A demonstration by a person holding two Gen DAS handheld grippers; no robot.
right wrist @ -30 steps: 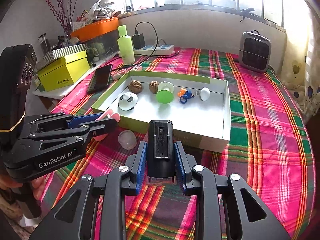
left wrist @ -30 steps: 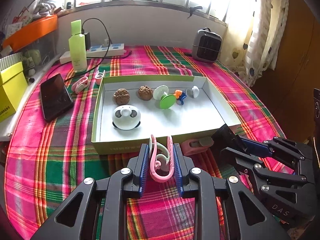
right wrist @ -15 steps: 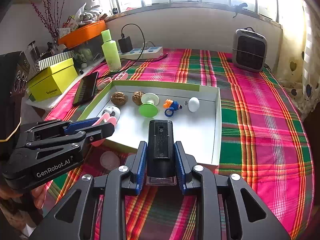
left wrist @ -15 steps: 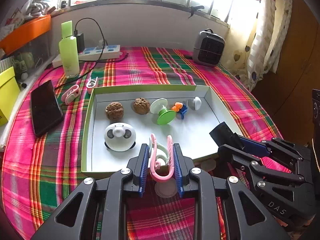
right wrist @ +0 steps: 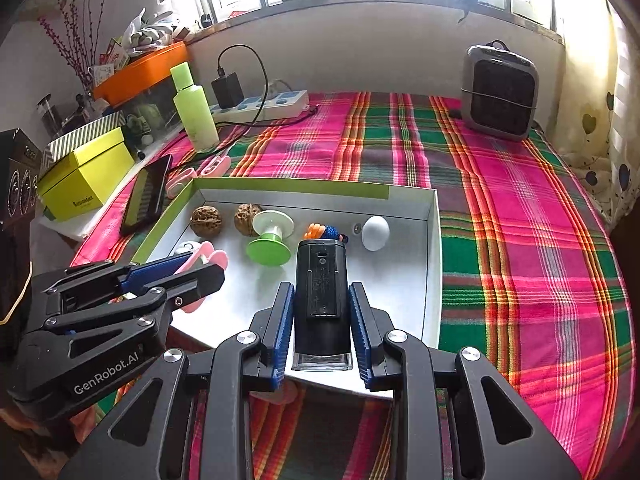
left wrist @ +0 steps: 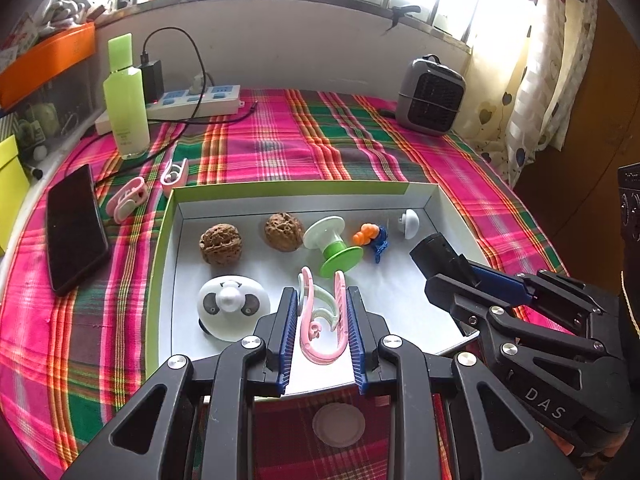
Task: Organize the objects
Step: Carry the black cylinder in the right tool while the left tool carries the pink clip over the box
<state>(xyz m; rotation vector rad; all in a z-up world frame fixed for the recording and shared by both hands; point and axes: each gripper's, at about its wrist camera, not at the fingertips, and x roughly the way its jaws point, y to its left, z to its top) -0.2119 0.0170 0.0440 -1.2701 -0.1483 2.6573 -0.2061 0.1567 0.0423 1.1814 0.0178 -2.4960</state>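
My left gripper is shut on a pink clip and holds it over the near part of the white box. My right gripper is shut on a black device over the box's near right part; it also shows in the left wrist view. In the box lie two walnuts, a green-and-white spool, an orange-and-blue toy, a white knob and a panda-faced case.
Two pink clips and a black phone lie left of the box. A green bottle, a power strip and a grey heater stand at the back. A white round lid lies on the cloth under my left gripper.
Both grippers have moved forward from in front of the box to over its inside, each still holding its object.
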